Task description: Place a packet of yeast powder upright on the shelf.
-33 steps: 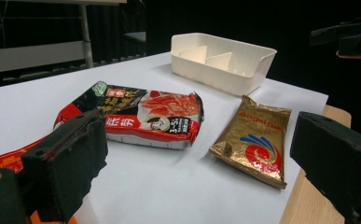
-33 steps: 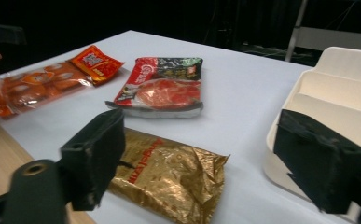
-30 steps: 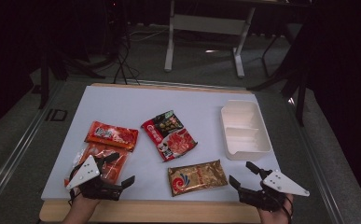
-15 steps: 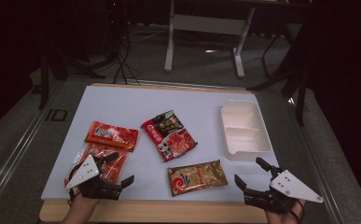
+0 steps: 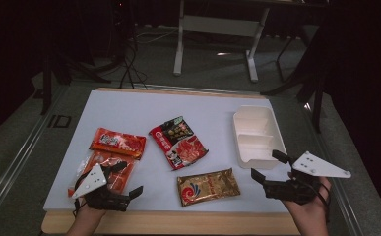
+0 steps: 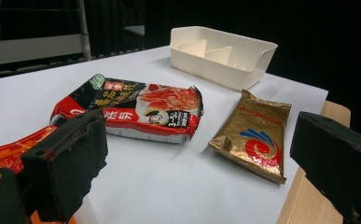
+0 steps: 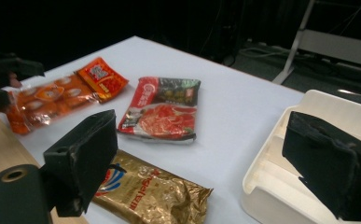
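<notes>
Two compartments in the tray point(image 5: 253, 129) seen from above, both bare; right gripper point(image 5: 269, 168) just beside it, jaws just opened wide, risen since a second ago. Left gripper point(image 5: 121, 180) gapes wide over the orange pack point(image 5: 104, 167). Right gripper view: gold pack point(image 7: 150, 191) near the tray point(image 7: 281, 186).

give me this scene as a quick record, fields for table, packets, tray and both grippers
table: white-topped table
packets: gold packet, red-and-black packet, orange-red packet, clear bag of orange snacks
tray: white divided tray, nothing in it
left gripper: jaws open, over the near end of the snack bag
right gripper: jaws have just been opening, nothing between them, at the tray's near end
</notes>
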A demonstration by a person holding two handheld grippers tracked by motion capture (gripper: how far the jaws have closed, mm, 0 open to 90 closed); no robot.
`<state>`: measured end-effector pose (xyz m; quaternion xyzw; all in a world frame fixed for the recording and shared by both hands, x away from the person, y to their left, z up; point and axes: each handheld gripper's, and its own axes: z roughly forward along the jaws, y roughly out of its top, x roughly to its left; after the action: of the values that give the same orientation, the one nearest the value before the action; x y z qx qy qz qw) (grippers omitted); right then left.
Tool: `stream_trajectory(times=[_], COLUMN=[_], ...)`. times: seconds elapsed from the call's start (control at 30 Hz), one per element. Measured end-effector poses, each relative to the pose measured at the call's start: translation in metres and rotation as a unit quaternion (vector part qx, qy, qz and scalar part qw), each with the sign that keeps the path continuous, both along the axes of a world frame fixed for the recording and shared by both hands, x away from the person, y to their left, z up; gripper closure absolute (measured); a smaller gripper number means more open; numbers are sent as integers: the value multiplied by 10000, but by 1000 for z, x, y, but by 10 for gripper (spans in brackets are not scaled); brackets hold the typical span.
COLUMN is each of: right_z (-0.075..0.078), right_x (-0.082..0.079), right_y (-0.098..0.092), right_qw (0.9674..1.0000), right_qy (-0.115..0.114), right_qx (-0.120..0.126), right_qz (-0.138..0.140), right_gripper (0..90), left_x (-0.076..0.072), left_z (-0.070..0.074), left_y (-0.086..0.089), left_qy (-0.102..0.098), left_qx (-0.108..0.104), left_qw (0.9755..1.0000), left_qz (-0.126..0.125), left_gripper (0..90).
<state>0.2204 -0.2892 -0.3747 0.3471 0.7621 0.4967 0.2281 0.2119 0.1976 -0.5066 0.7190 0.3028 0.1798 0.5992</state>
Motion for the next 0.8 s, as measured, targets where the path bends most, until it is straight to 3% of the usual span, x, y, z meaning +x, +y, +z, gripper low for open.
stream_trajectory(times=[0.2,0.37,0.47,0.5,0.57,0.8], right_z=[-16,-33,-38,-49,-55,-71], right_x=[22,36,39,46,50,60], right_y=[15,29,32,37,40,44], right_qw=[9993,9981,9977,9966,9959,9945], right_qy=[273,425,494,625,697,897], right_qx=[-113,-316,-314,-406,-465,-455], right_qz=[249,300,337,340,351,305], right_gripper=[105,145,160,193,224,280], left_x=[0,0,0,0,0,0], left_z=[0,-1,-1,-1,-1,-1], left_y=[0,-1,-1,-1,-1,-1], left_qy=[-4,9,15,14,10,30], left_qx=[1,24,34,43,36,69], left_qw=[10000,10000,10000,10000,10000,10000], left_qz=[9,-18,-27,-33,-35,-38], left_gripper=[42,41,42,41,42,42])
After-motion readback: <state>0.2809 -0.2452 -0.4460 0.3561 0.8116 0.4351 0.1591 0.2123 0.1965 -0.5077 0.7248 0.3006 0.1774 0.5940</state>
